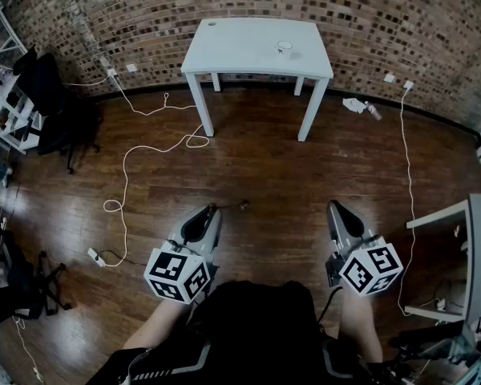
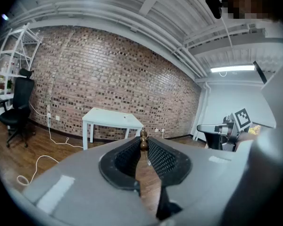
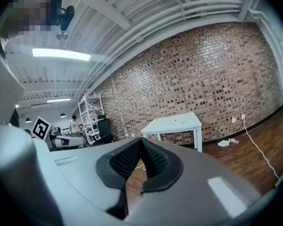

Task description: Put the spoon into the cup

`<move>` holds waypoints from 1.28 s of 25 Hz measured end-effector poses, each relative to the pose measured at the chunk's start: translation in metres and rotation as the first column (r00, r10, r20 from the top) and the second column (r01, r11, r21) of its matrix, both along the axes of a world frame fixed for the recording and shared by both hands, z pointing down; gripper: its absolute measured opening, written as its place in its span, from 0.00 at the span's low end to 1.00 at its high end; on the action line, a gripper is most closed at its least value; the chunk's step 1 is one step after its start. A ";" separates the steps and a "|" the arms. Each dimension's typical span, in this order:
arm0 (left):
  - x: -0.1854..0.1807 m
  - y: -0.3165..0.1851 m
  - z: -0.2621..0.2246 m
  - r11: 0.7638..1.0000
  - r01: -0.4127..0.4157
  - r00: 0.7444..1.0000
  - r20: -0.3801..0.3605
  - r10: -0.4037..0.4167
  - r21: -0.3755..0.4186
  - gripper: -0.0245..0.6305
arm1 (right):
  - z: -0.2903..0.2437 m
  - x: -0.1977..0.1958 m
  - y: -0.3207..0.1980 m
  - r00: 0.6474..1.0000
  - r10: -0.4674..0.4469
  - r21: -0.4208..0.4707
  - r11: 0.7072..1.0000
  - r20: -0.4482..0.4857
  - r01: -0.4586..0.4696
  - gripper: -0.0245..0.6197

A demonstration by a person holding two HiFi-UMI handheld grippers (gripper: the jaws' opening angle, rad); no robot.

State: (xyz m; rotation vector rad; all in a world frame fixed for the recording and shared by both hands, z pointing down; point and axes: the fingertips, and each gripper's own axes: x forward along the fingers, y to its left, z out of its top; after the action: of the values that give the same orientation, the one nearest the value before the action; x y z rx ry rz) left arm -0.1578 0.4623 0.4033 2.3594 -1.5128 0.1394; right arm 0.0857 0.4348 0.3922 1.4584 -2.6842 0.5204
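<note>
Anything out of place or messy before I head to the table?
Nothing spilled or damaged. The cup sits on the white table; the left gripper grips the spoon. Only clutter: white cables loop across the floor left of the table, and a small white object lies by the wall.

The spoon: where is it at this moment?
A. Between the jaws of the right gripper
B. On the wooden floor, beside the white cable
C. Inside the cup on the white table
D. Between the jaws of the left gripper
D: in the left gripper view the left gripper is closed on the spoon, whose end sticks out past the jaw tips; the cup stands far off on the white table.
</note>
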 end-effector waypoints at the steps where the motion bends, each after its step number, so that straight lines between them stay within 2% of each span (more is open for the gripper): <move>1: 0.002 -0.007 0.002 1.000 -0.010 1.000 0.001 0.010 0.009 0.10 | 0.001 0.003 -0.007 1.000 0.006 0.011 1.000 -0.001 -0.006 0.05; 4: 0.007 -0.029 0.008 0.999 -0.025 1.000 0.016 0.025 0.028 0.10 | 0.006 0.009 -0.027 1.000 0.011 0.026 1.000 0.004 -0.011 0.05; 7: 0.023 -0.053 0.008 0.999 -0.018 0.999 0.032 0.017 0.050 0.10 | 0.009 0.016 -0.047 1.000 -0.030 0.028 0.999 0.007 0.029 0.05; 12: 0.071 -0.107 -0.009 0.998 0.033 0.999 -0.022 -0.032 0.057 0.10 | -0.006 0.053 -0.107 0.996 -0.094 0.036 0.995 0.000 0.094 0.05; 16: 0.099 -0.143 -0.017 0.995 0.057 0.998 0.013 -0.058 0.077 0.10 | -0.018 0.079 -0.142 0.989 -0.145 0.068 0.987 -0.008 0.146 0.05; 21: 0.119 -0.166 -0.024 0.993 0.093 0.995 0.013 -0.094 0.070 0.10 | -0.016 0.108 -0.172 0.986 -0.164 0.052 0.985 0.003 0.164 0.05; 26: 0.125 -0.185 -0.019 0.996 0.070 0.997 0.017 -0.071 0.047 0.10 | -0.013 0.110 -0.194 0.989 -0.145 0.042 0.989 0.031 0.143 0.05; 32: 0.117 -0.225 -0.012 0.998 0.015 1.000 -0.014 -0.014 0.058 0.10 | -0.007 0.091 -0.228 0.992 -0.124 0.079 0.989 -0.008 0.124 0.05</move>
State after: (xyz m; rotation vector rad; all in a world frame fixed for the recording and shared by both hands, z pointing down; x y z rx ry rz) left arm -0.0411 0.2376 0.3911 2.3886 -1.5476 0.0775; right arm 0.1771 0.2071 0.3850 1.2967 -2.8002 0.4085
